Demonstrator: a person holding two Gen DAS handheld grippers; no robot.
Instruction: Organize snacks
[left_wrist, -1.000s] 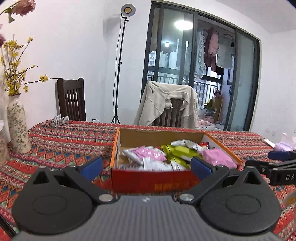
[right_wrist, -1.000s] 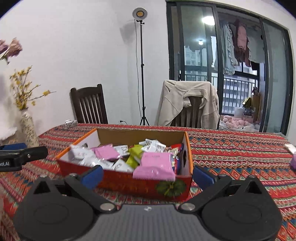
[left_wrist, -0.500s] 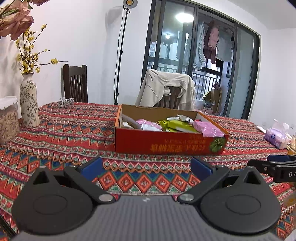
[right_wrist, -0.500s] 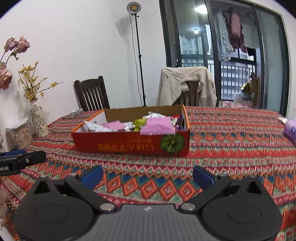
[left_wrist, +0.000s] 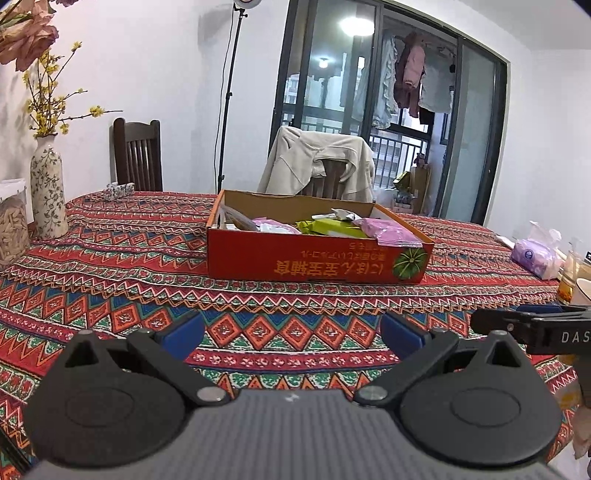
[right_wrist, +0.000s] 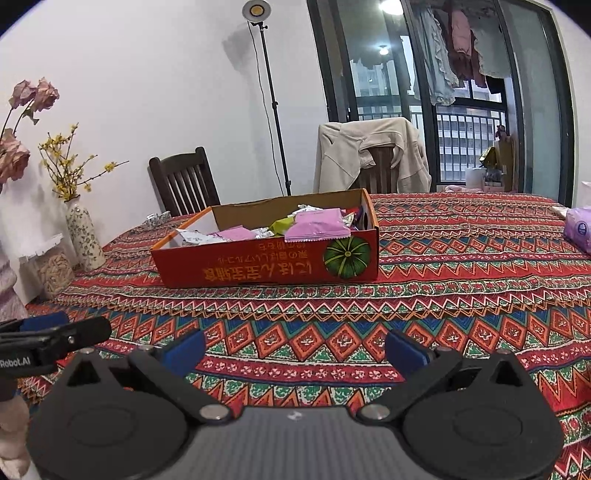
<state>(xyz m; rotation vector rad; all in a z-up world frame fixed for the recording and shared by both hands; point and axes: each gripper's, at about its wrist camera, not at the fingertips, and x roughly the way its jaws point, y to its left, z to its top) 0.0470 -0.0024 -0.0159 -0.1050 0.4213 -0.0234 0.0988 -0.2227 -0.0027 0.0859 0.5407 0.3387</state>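
A red cardboard box (left_wrist: 314, 258) (right_wrist: 266, 264) with a green pumpkin print sits mid-table on the patterned cloth. Inside lie several snack packets: pink ones (left_wrist: 388, 230) (right_wrist: 319, 225), a yellow-green one (left_wrist: 328, 227) and silvery ones. My left gripper (left_wrist: 291, 332) hovers low over the near part of the table, open and empty, well short of the box. My right gripper (right_wrist: 293, 347) is likewise open and empty, also well back from the box. Each gripper's tip shows at the edge of the other's view.
A floral vase (left_wrist: 46, 195) and a jar (left_wrist: 13, 225) stand at the table's left edge. A purple tissue pack (left_wrist: 533, 253) and a glass (left_wrist: 570, 280) are at the right. Two chairs (left_wrist: 138, 155), one draped with a beige jacket (left_wrist: 317, 166), stand behind the table.
Both grippers have pulled back from the box toward the near table edge; the box now looks smaller and farther. Both stayed open and empty.
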